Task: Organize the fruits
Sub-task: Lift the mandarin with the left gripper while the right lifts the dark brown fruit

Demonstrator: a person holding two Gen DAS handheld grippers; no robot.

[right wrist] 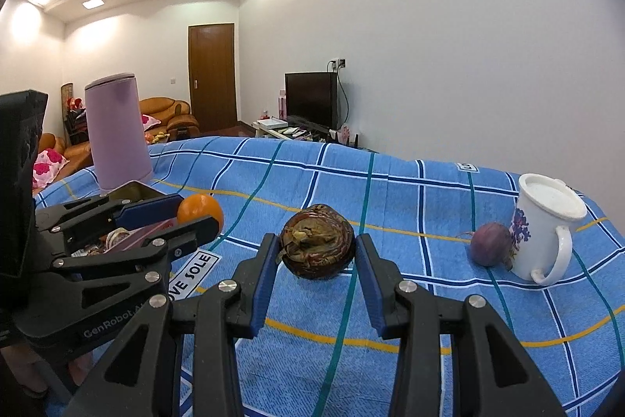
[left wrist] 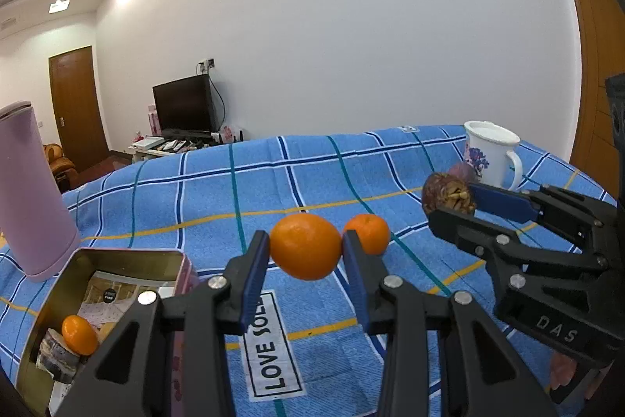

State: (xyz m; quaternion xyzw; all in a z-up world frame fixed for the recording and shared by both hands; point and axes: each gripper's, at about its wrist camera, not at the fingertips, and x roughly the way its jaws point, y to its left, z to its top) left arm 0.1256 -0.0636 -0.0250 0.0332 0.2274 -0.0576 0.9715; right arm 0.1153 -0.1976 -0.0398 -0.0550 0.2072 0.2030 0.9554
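Observation:
My left gripper [left wrist: 306, 253] is shut on a large orange [left wrist: 305, 246] and holds it above the blue plaid cloth [left wrist: 218, 190]. A smaller orange [left wrist: 369, 233] lies on the cloth just behind it. An open tin box [left wrist: 117, 256] at the lower left holds another small orange [left wrist: 79, 334]. My right gripper [right wrist: 316, 253] is shut on a dark brown wrinkled fruit [right wrist: 317, 246]; it also shows in the left wrist view [left wrist: 449, 199]. A purple round fruit [right wrist: 490, 244] lies beside the mug.
A white flowered mug [right wrist: 547, 233] with a lid stands at the right. A tall lilac bottle [right wrist: 117, 131] stands behind the tin box [right wrist: 136, 190]. A "LOVE SOLE" label [left wrist: 269, 346] is sewn on the cloth. A wall lies behind the table.

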